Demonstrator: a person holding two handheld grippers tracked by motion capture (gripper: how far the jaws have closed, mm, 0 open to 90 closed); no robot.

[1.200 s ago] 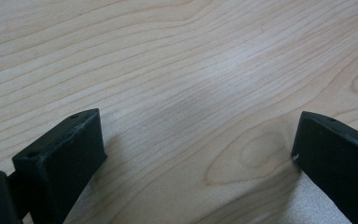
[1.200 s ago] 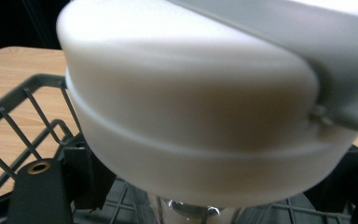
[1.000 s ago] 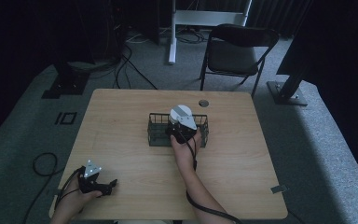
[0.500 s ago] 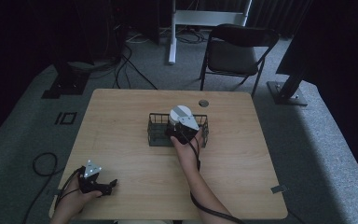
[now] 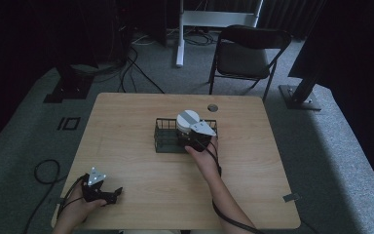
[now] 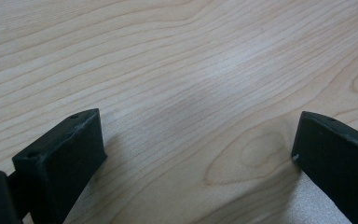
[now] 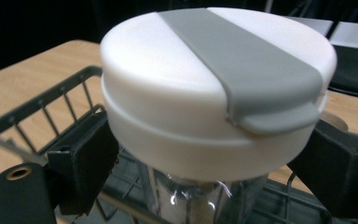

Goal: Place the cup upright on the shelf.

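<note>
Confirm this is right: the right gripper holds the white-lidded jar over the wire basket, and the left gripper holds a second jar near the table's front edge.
Not quite. The left gripper holds nothing: the left gripper view shows its jaws open over bare table. The rest stands: the right gripper holds the jar over the basket.

Left hand-held gripper [image 5: 108, 193], right hand-held gripper [image 5: 195, 141]: black bodies, grey three-cornered top plates, black trailing cables, screw-holed jaws.

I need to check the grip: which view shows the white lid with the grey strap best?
The right gripper view: the lid sits close up between the black jaws, over a clear container. The high view shows it small, at the wire basket. The left gripper view shows bare table.
</note>
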